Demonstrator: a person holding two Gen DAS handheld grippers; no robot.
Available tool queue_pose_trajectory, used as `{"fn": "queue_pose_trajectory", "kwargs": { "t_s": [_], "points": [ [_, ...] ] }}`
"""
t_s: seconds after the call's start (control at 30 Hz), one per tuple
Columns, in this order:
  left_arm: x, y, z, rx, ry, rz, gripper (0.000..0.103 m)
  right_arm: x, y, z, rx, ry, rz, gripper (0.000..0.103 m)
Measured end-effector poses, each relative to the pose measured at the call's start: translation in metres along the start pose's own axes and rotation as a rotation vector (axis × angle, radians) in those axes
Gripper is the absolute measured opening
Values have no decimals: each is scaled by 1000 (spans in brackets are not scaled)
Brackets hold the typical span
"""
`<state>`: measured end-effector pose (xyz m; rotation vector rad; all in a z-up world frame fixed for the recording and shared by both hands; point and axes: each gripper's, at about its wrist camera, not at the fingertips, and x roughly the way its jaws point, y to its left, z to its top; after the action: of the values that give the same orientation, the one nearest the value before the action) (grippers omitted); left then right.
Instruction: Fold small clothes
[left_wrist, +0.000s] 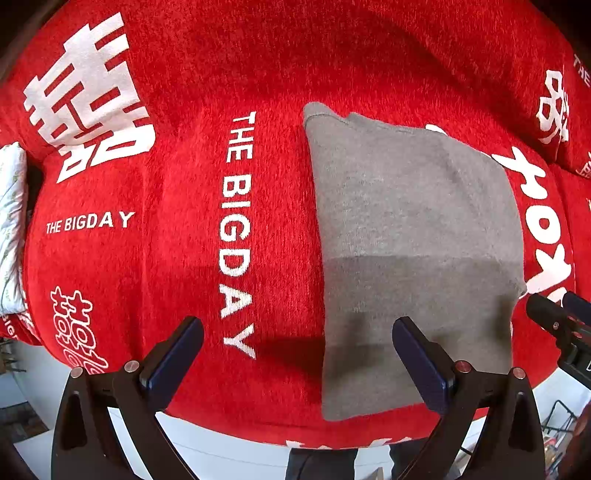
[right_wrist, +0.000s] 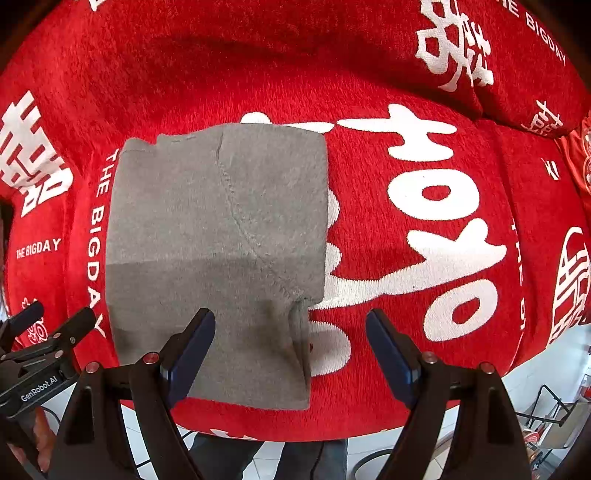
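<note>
A small grey garment lies folded into a rough rectangle on a red blanket, flat, with a seam running diagonally across it in the right wrist view. My left gripper hovers over the garment's near left edge, jaws wide and empty. Above the near right corner of the grey garment hangs my right gripper, also open with nothing between its fingers. Each gripper shows at the edge of the other's view: the right gripper and the left gripper.
The red blanket with white characters and "THE BIGDAY" print covers the whole surface. A patterned white cushion sits at the far left. Below the near edge are white floor tiles, a person's dark trousers and a wire rack.
</note>
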<state>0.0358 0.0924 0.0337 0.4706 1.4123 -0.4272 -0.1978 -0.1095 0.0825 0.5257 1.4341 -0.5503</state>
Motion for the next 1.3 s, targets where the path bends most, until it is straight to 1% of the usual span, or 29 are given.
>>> {"fn": "queue_pose_trajectory", "kwargs": {
  "t_s": [0.93, 1.0, 1.13, 1.3],
  "points": [
    [2, 1, -1, 1, 0, -1, 102, 1, 3, 0, -8, 4, -9, 86],
    [3, 1, -1, 6, -1, 4, 102, 2, 3, 0, -8, 4, -10, 86],
    [2, -5, 0, 43, -21, 43, 102, 1, 3, -1, -9, 4, -9, 86],
    [3, -6, 2, 42, -18, 34, 102, 2, 3, 1, -13, 5, -10, 86]
  ]
}}
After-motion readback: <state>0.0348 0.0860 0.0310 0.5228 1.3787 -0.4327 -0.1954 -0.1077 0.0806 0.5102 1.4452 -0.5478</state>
